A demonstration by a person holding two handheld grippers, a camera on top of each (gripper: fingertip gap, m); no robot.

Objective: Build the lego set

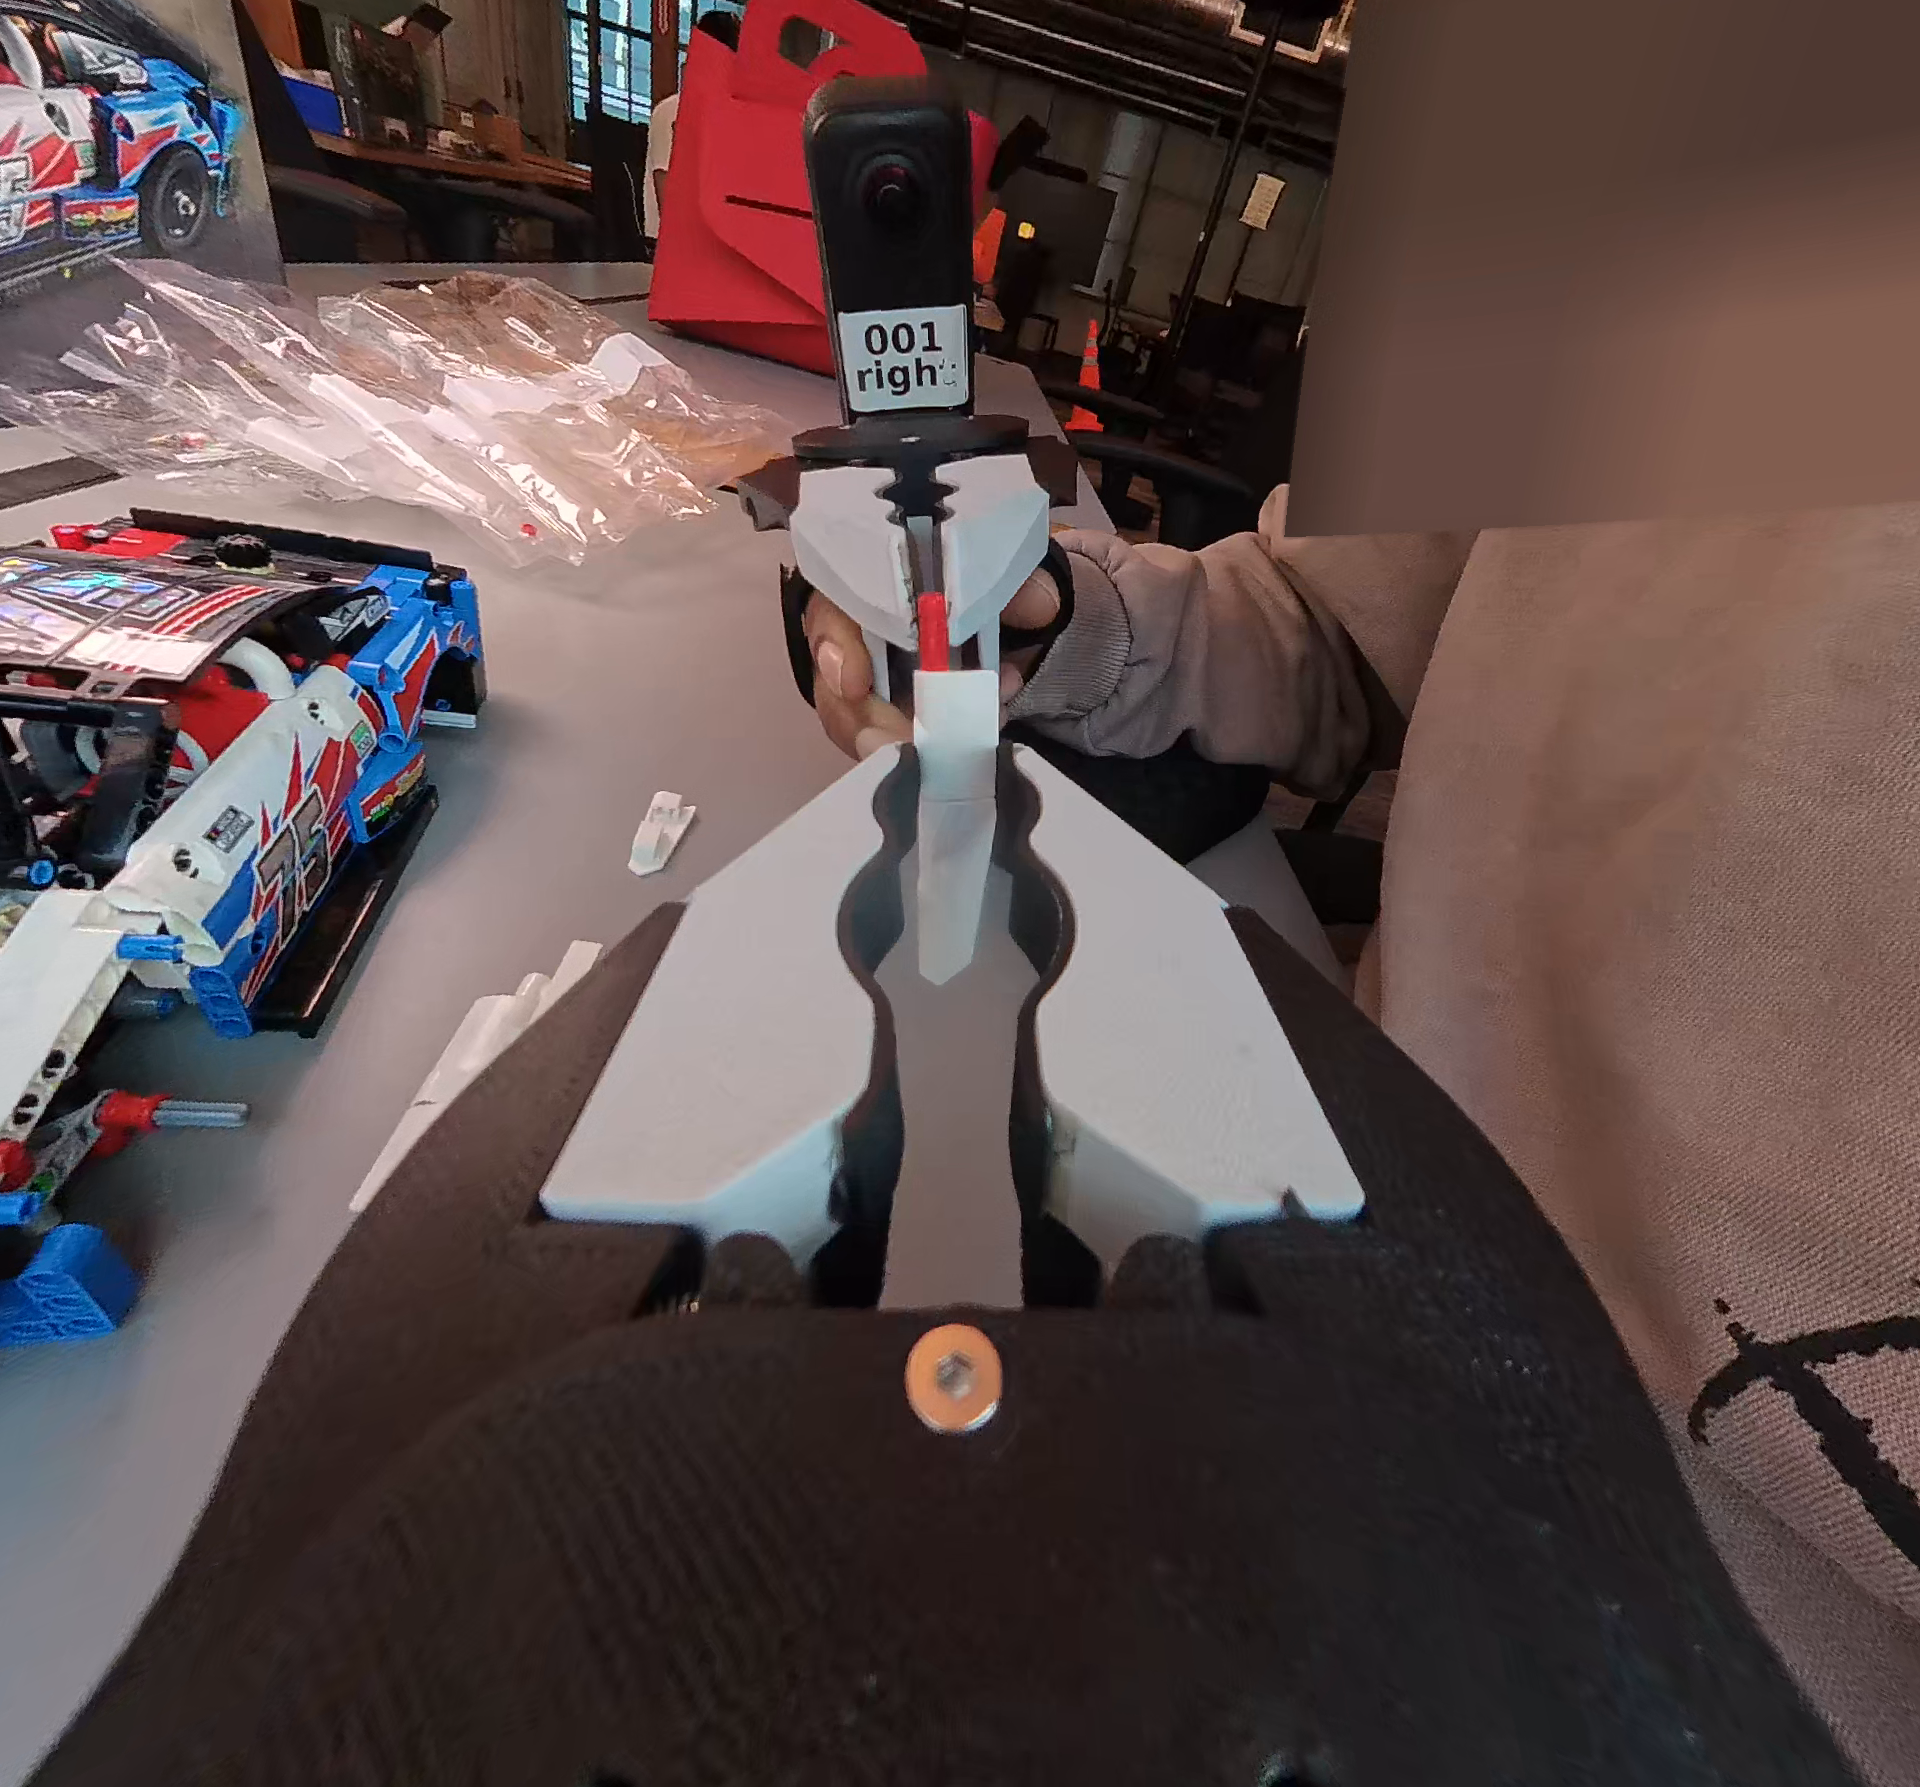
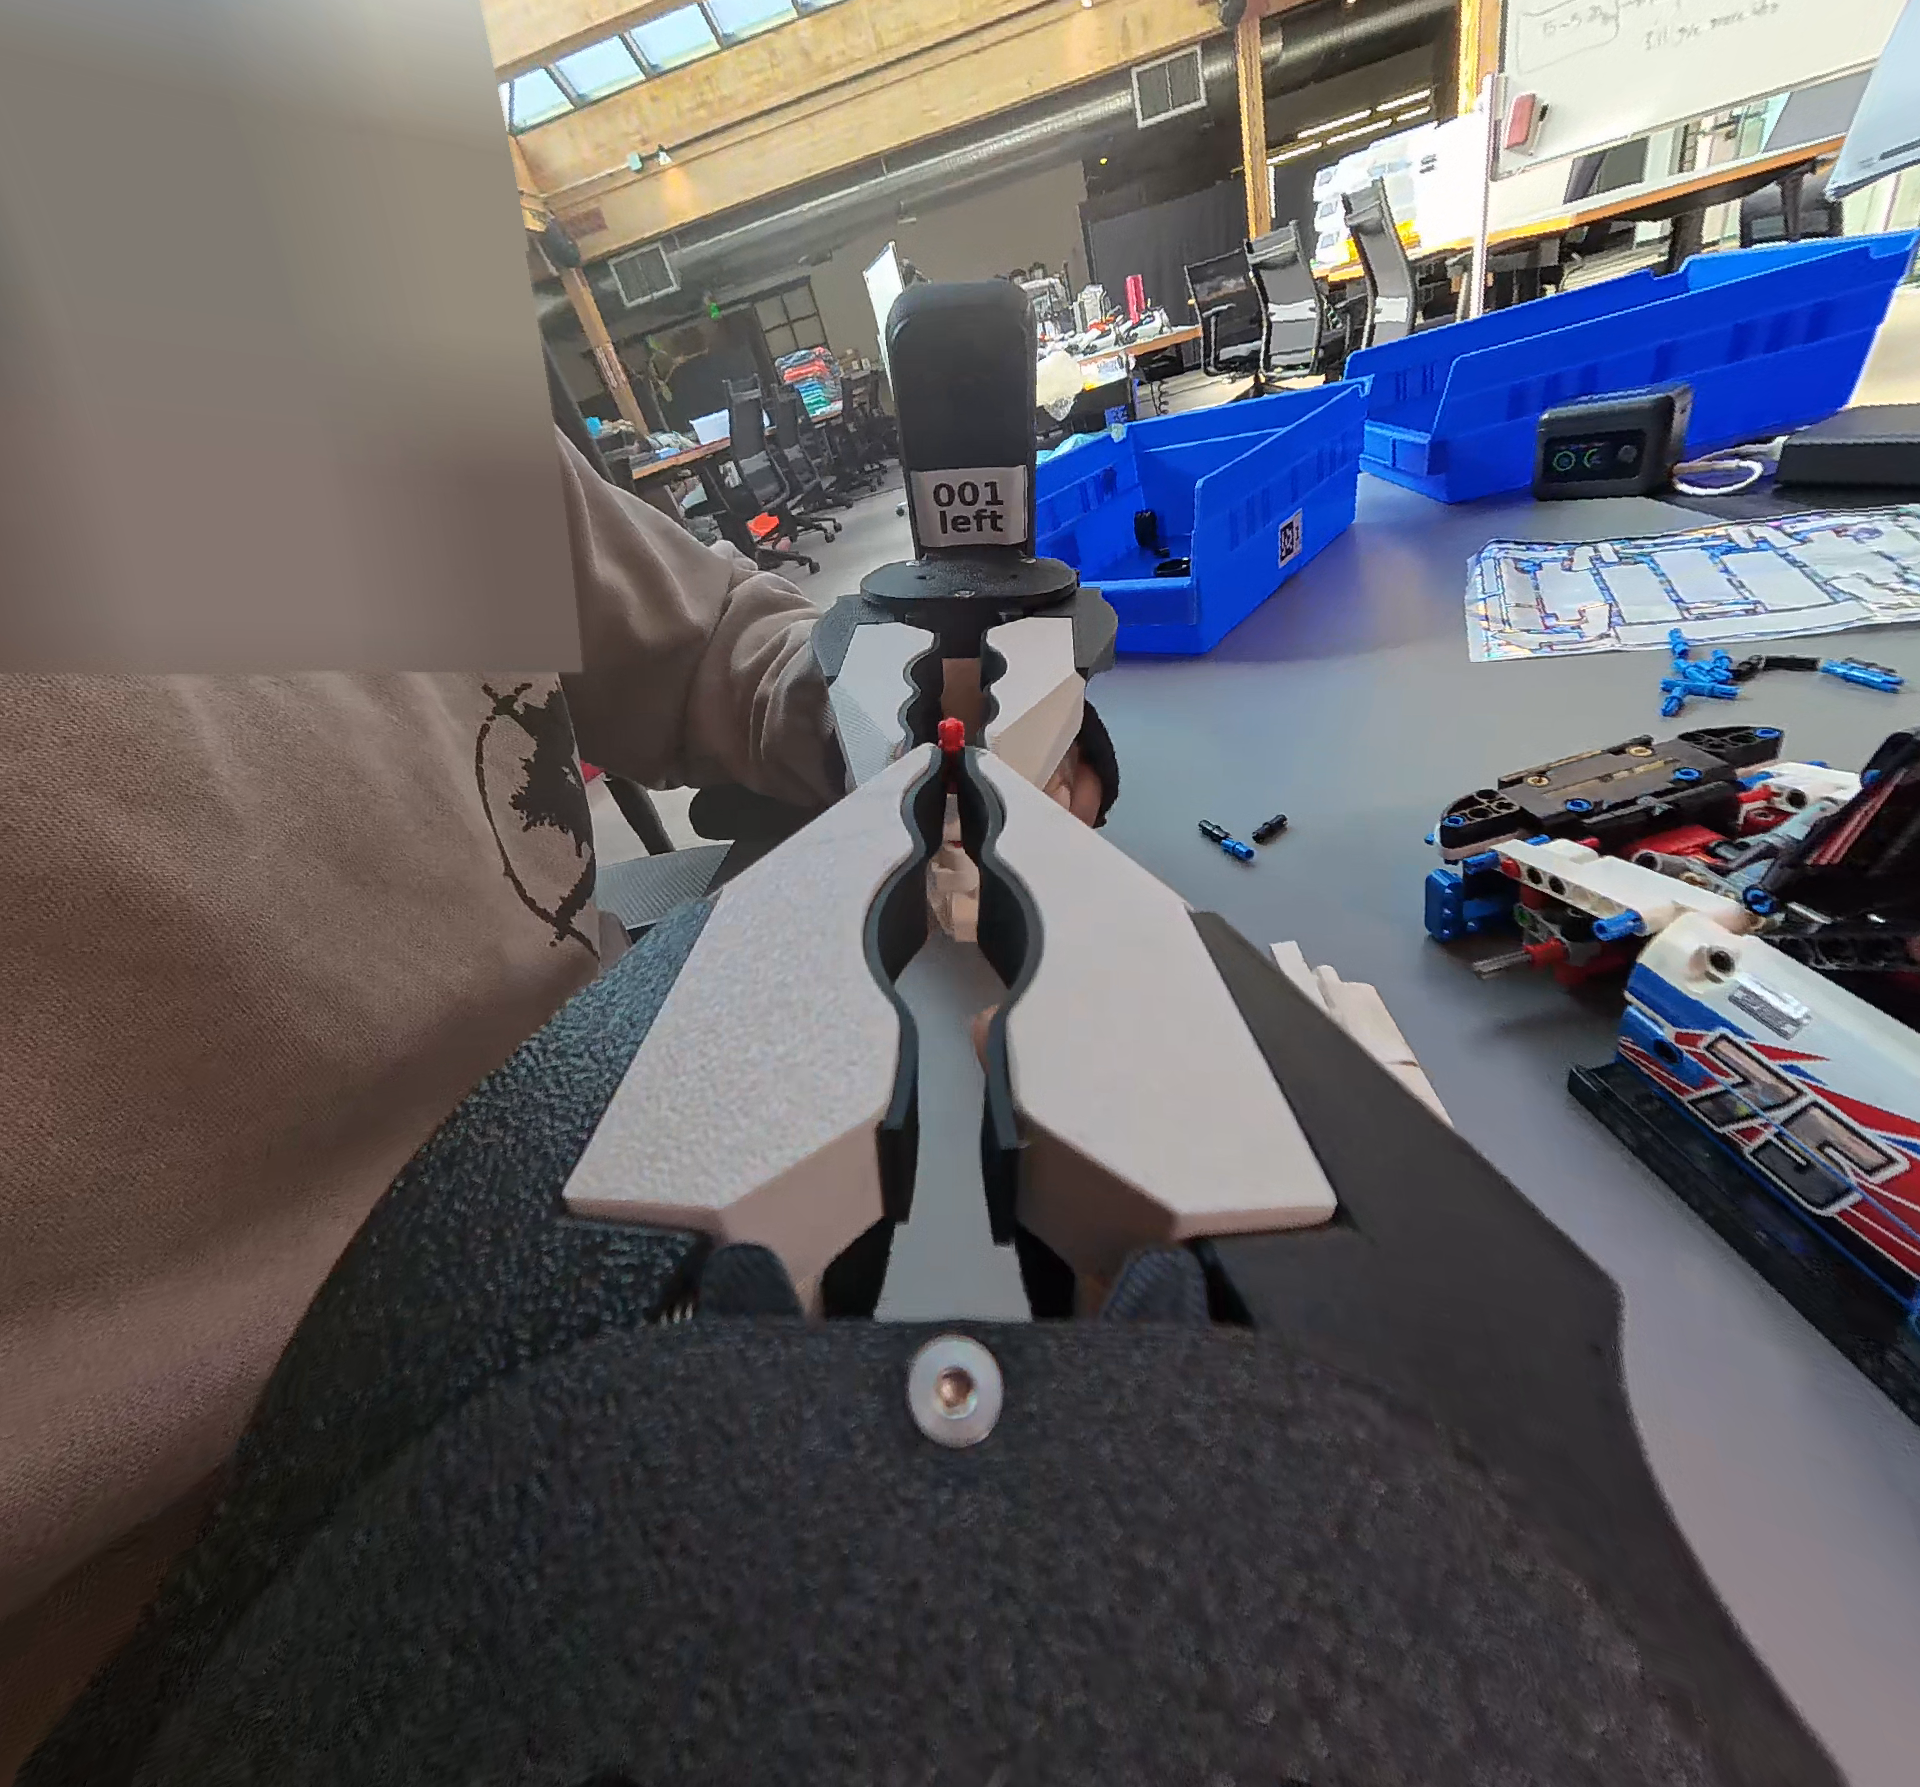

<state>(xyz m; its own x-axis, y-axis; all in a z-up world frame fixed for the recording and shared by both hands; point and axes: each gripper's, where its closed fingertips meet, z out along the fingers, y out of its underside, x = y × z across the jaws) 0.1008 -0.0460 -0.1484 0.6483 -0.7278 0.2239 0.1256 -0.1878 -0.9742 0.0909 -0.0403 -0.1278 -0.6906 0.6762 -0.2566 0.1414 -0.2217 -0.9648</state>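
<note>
gripping white piece [image 1: 951,833] w/ left tongs [image 1: 948,750], right tongs [image 2: 951,750] pinching red pin [image 2: 950,732]

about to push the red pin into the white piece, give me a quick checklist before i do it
1. Left gripper shut on white piece: ok.
2. Right gripper shut on red pin: ok.
3. Pin lined up with the piece: ok, tip at its end.
4. Pin already seated: cannot tell.
5. Both held above the table, off the car model: ok.
</note>
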